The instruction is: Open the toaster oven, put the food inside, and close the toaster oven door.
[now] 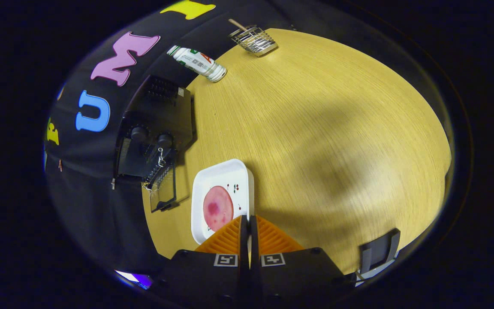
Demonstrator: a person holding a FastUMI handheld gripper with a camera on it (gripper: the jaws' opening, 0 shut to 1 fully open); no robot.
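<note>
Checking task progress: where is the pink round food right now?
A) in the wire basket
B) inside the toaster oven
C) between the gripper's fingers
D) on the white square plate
D: the pink round food lies on the white plate, just ahead of the shut gripper, beside the toaster oven, whose door is open.

A pale wooden surface [315, 128] with a fine grain spreads wide, and soft dark shadows fall across its middle. At its far edge, against the black cloth wall, a white bottle [197, 63] lies on its side; it has a green and red label and its wider end points toward the open wood. Well apart from it along the same far edge stands a wire basket [254, 40], tilted in the curved view, with a thin wooden stick [238, 25] poking out of its top. At the near corner of the surface, a dark chair back [379, 251] shows just past the rim.
</note>
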